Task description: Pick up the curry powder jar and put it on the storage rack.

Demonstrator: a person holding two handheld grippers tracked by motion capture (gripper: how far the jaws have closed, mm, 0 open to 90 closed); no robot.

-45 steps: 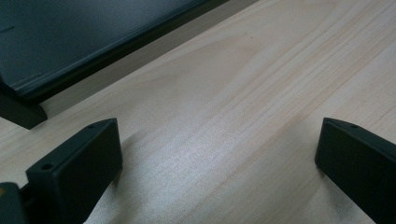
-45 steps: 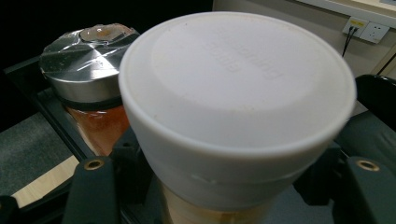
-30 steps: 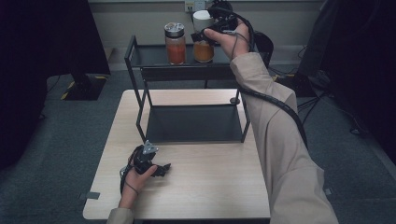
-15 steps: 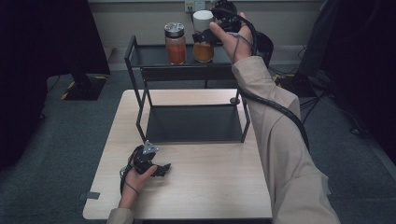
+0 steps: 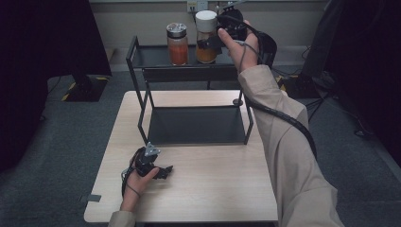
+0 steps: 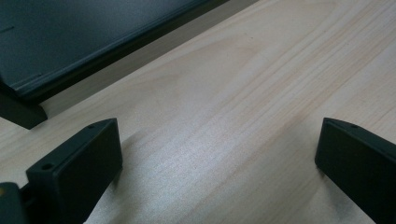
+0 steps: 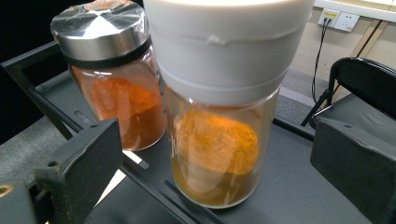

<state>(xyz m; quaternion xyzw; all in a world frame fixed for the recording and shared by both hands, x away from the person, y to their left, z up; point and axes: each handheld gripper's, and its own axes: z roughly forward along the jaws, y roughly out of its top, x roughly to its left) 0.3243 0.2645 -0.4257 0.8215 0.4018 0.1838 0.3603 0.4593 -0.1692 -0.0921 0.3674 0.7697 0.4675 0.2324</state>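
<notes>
1. Lowest in the high view, the left gripper [image 5: 158, 171] rests on the pale wooden table [image 5: 213, 189] in the lower left of the frame, held by the person's left hand [image 5: 137, 177]. In the left gripper view its jaws stand wide apart with bare wood between them, gripping nothing.
2. Just beyond it, mid-frame, a black two-tier rack [image 5: 196, 125] stands on the table; its lower shelf edge crosses the upper left of the left gripper view [image 6: 93, 46].
3. On the rack's top shelf, upper centre of the high view, stands the white-lidded jar [image 5: 206, 38]. It is upright, its long axis vertical, lid up, with yellow-orange powder in the lower part.
4. The right gripper [image 5: 213, 42] is at that jar, at the end of a sleeved arm that comes in from the lower right. In the right gripper view the jar [image 7: 219, 116] sits between the spread jaws, with a gap visible on each side; the jaws are parted and not pressing the glass.
5. Just left of it stands a second jar with a silver lid [image 5: 177, 43], also upright, holding redder powder [image 7: 119, 93].
6. No readable label or writing shows on either jar.
7. Farthest back, a white wall socket [image 7: 339, 19] sits in the upper right of the right gripper view.
</notes>
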